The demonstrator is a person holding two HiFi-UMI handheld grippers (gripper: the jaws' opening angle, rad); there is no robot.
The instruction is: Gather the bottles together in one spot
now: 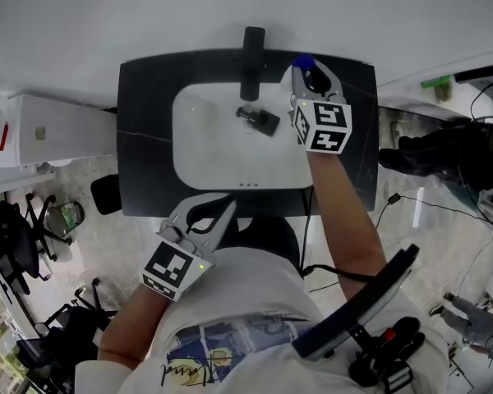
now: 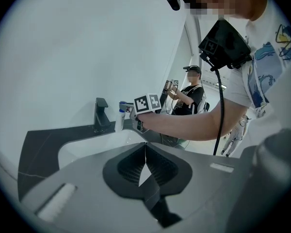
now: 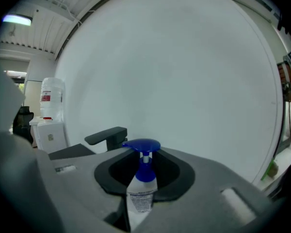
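Note:
A white pump bottle with a blue top (image 3: 142,188) is clamped between the jaws of my right gripper (image 3: 144,171), so that gripper is shut on it. In the head view the right gripper (image 1: 311,74) is raised over the back right rim of the white sink (image 1: 201,158), and only the blue pump head (image 1: 301,60) shows. The left gripper view shows the same bottle (image 2: 121,116) beside the faucet. A small dark object (image 1: 259,120) lies in the basin; I cannot tell what it is. My left gripper (image 1: 222,213) hangs at the counter's front edge, shut and empty (image 2: 145,152).
A dark countertop (image 1: 148,138) surrounds the sink, with a black faucet (image 1: 252,60) at the back against a white wall. A water dispenser (image 1: 41,130) stands to the left. Office chairs (image 1: 20,220) and cables (image 1: 444,208) crowd the floor. Another person (image 2: 191,93) stands behind.

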